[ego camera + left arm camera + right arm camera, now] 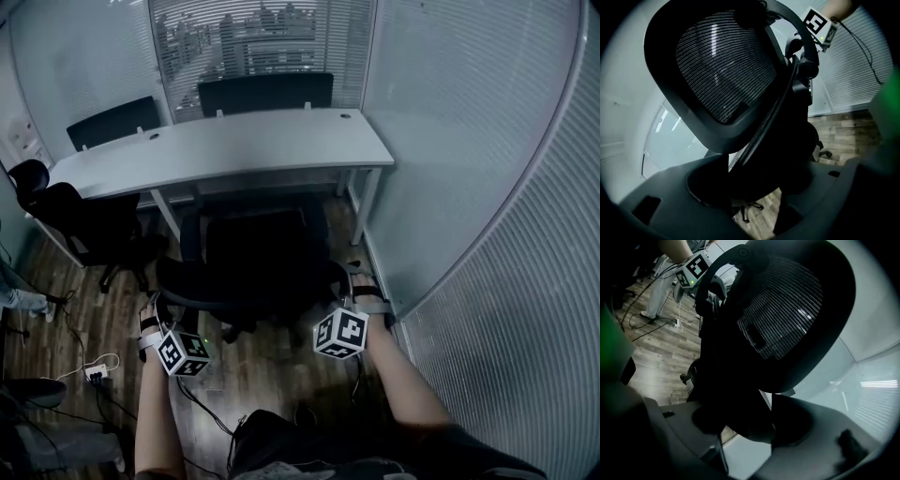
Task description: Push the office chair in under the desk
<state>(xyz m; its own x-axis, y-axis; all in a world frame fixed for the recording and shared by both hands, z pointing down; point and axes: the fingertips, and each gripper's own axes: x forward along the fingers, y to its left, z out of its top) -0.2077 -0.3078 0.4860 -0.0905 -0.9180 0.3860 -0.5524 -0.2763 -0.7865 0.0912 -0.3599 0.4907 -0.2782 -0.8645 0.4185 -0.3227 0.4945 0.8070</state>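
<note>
Push step: left tool and right tool, jaws wide, clasp the office chair; next, probably roll it under the surface's near edge.

Mesh-backed office chair, smooth matt desk, wood floor.

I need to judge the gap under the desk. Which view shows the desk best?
The head view: the whole white desk shows, legs included. Both gripper views are filled by the chair's mesh back, so no desk can be made out there.
</note>
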